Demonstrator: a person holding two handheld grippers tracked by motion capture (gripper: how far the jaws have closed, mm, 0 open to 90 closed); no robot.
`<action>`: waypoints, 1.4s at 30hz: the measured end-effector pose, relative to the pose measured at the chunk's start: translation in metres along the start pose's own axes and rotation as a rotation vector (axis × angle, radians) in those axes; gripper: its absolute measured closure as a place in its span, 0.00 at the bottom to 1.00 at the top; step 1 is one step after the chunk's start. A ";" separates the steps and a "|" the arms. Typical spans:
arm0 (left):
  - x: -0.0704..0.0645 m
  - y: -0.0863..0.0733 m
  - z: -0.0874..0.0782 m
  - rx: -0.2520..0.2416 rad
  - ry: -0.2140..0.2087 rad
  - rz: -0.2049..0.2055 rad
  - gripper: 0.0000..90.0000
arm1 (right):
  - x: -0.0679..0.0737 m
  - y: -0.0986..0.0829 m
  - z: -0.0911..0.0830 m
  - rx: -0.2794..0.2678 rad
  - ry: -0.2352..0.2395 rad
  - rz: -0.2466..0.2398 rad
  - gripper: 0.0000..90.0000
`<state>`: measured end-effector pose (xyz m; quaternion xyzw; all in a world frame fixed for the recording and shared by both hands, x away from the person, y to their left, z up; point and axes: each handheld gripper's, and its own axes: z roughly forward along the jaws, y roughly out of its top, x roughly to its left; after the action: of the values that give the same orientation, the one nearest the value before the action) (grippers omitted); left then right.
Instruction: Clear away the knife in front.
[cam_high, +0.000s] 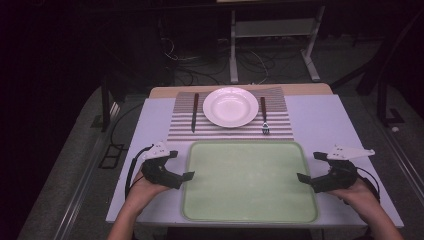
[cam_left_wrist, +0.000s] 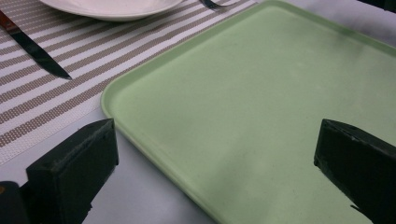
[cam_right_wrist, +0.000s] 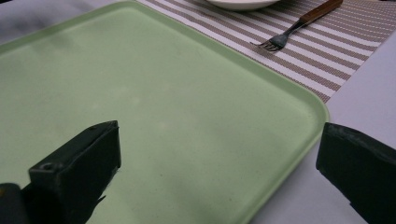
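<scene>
I had the left tongs (cam_high: 182, 165) at the left edge of the green tray (cam_high: 250, 210), and the right tongs (cam_high: 310, 167) at its right edge. Both sets of tongs were spread wide and gripped nothing. In the left gripper view the tray's near-left rim (cam_left_wrist: 140, 135) ran up between my two jaws, one jaw over the bare surface (cam_left_wrist: 140, 196) and the other over the tray floor. The right gripper view was the mirror of it: one jaw over the tray floor, the other beyond the rim (cam_right_wrist: 289, 154), over the surface. I could not tell whether either jaw actually touched the tray.

The tray lay flat and bare on the near half of the white surface (cam_high: 325, 120), its far edge just beside the striped placemat (cam_high: 230, 132). On that mat sat a white plate (cam_high: 230, 107), with a knife (cam_high: 194, 112) to its left and a wooden-handled fork (cam_high: 263, 116) to its right, tines toward me. The knife's dark blade (cam_left_wrist: 39, 56) showed in the left gripper view, and the fork (cam_right_wrist: 292, 30) in the right gripper view, both lying on the mat and well apart from the tray.

My left hand (cam_high: 145, 192) and right hand (cam_high: 357, 192) held the grips from the near edge of the surface.
</scene>
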<state>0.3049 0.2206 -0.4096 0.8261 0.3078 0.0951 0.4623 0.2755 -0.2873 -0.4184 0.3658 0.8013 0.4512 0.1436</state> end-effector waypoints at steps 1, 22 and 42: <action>0.000 0.000 0.001 0.003 0.000 -0.001 0.00 | 0.000 0.000 0.000 -0.001 0.002 0.003 0.00; 0.009 0.006 0.011 -0.006 0.008 -0.001 0.00 | -0.001 -0.004 0.001 -0.003 0.013 0.014 0.00; 0.017 0.010 0.019 -0.020 0.018 -0.019 0.00 | -0.001 -0.004 0.001 -0.015 0.025 0.020 0.00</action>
<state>0.3308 0.2132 -0.4143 0.8178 0.3188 0.1010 0.4685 0.2752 -0.2892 -0.4217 0.3671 0.7959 0.4630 0.1317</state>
